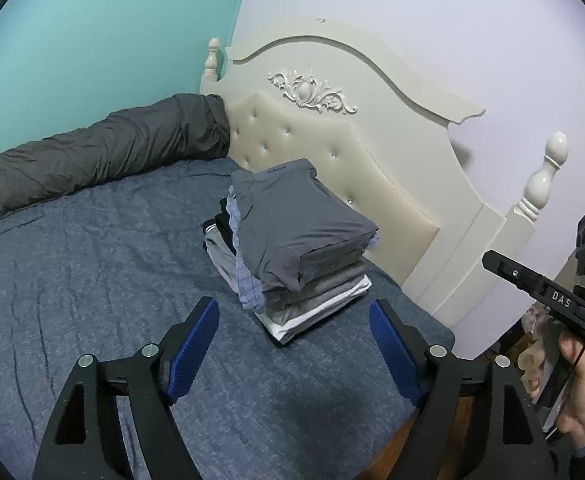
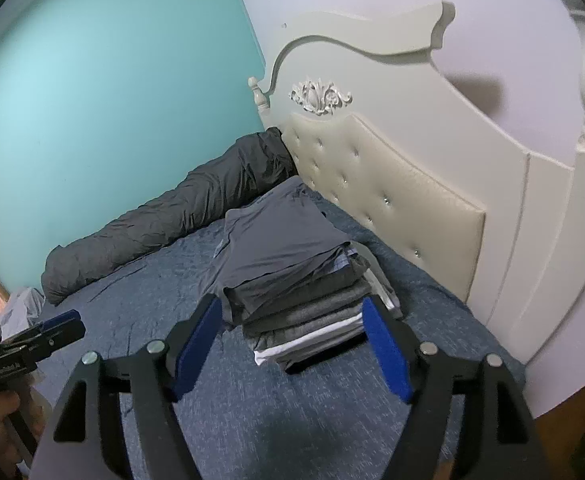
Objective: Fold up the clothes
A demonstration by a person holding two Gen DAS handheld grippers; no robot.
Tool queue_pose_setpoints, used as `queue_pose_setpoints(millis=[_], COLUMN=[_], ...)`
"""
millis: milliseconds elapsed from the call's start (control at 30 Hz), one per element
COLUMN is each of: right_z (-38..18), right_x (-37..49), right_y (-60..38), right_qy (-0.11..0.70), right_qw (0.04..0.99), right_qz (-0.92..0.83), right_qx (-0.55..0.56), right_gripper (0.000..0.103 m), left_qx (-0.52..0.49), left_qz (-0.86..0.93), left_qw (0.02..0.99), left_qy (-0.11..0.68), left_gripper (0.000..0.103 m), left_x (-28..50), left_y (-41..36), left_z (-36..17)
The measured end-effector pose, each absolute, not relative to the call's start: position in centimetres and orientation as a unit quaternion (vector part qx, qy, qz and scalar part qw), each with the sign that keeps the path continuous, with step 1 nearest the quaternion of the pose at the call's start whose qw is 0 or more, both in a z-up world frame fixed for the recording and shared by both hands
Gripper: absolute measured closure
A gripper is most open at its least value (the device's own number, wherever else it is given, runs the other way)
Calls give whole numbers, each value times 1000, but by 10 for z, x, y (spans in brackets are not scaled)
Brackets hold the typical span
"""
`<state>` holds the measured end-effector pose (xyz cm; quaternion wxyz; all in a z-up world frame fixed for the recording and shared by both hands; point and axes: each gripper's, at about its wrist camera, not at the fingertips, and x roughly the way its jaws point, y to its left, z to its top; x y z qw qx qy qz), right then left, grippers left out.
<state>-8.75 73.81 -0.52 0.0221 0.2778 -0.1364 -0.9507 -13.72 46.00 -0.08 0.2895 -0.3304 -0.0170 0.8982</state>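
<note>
Clothes point(image 1: 296, 240) sit folded in a stack on the bed point(image 1: 92, 260), just ahead of the left claw point(image 1: 292, 344) and the right claw point(image 2: 292, 340), both spread apart and empty. Soft, light and prone to slumping, the stack looks best gripped low at its sides.

A cream headboard point(image 1: 372, 152) stands at two o'clock; a teal wall point(image 1: 104, 40) spans eleven; blue bedspread point(image 1: 92, 264) below.

The dark grey bolster point(image 1: 104, 152) is running off the left picture edge, and the top garment point(image 2: 276, 248) is concealing the lower stack layers.
</note>
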Motion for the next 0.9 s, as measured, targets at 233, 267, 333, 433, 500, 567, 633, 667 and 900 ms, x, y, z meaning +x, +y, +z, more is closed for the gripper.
queue_pose_setpoints(millis=[233,267,333,433,500,567,633,667,900], right_z=[7,8,9,10,11,11,10,10,11], right_x=[-55,-50,-42,-30,-23,-16,-9,-5,21], right_y=[722,720,715,709,706,704,702,701,689], right_qy=[-121,-120,-113,-108,-111,-116,-118,-118,-121], right_qw=[20,20,16,14,11,8,2,0,-5], right_qz=[-956,-956,-958,-959,-959,-959,-959,-958,-961], right_qx=[267,266,264,262,259,258,259,260,249], right_gripper=[19,18,17,15,10,5,4,4,2], left_qx=[-314,-311,-306,-301,-297,-292,-288,-286,-283], left_qz=[906,907,909,911,913,916,918,919,920], left_qw=[285,284,283,281,278,274,273,272,270], left_qy=[-8,-5,0,7,11,16,17,18,20], left_gripper=[9,9,9,8,7,3,2,1,0], left_x=[-109,-106,-98,-87,-79,-71,-65,-62,-41], left_y=[453,451,449,446,443,441,438,437,427], left_z=[11,12,15,17,18,19,20,20,15])
